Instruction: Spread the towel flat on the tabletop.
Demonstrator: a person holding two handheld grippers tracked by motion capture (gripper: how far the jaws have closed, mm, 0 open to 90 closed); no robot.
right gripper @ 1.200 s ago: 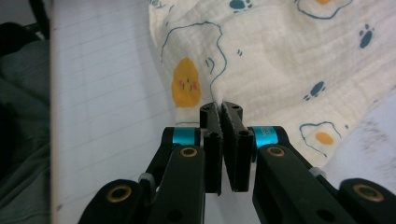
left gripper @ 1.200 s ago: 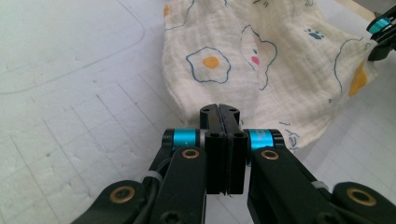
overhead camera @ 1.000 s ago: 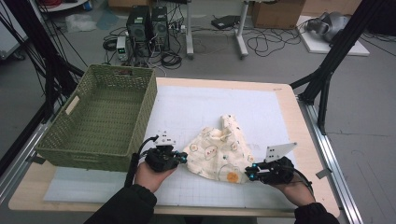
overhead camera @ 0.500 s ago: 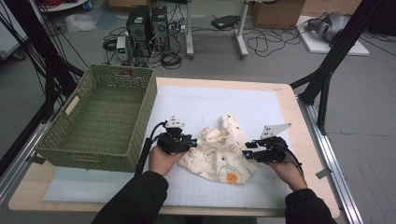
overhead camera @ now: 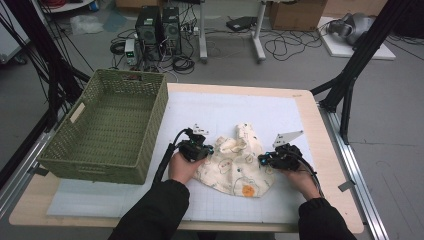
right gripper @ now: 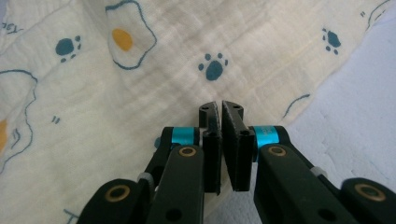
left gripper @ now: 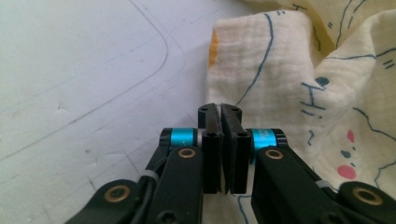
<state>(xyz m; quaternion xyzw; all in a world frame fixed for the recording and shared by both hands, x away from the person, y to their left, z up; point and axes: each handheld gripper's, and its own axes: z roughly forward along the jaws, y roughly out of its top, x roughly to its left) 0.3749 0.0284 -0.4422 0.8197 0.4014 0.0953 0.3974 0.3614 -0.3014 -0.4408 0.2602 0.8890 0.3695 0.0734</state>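
A cream cloth (overhead camera: 239,167) printed with paw marks and fried eggs lies rumpled on the white mat near the table's front edge. My left gripper (overhead camera: 212,149) is at the cloth's left edge. Its jaws have just been closing and now stand shut (left gripper: 219,110) with a thin fold of the cloth's edge (left gripper: 280,79) pinched at their tips. My right gripper (overhead camera: 261,160) is at the cloth's right edge. Its jaws have also just been closing and are shut (right gripper: 219,108), tips slightly splayed, on the cloth (right gripper: 154,79).
A large green woven basket (overhead camera: 159,116) stands on the left of the table, close to my left hand. The white gridded mat (overhead camera: 260,110) stretches beyond the cloth. Black frame legs (overhead camera: 350,80) rise at the right, and computers and cables lie on the floor behind.
Both hands have moved away from the person and a little toward each other. The cloth between them has bunched up narrower.
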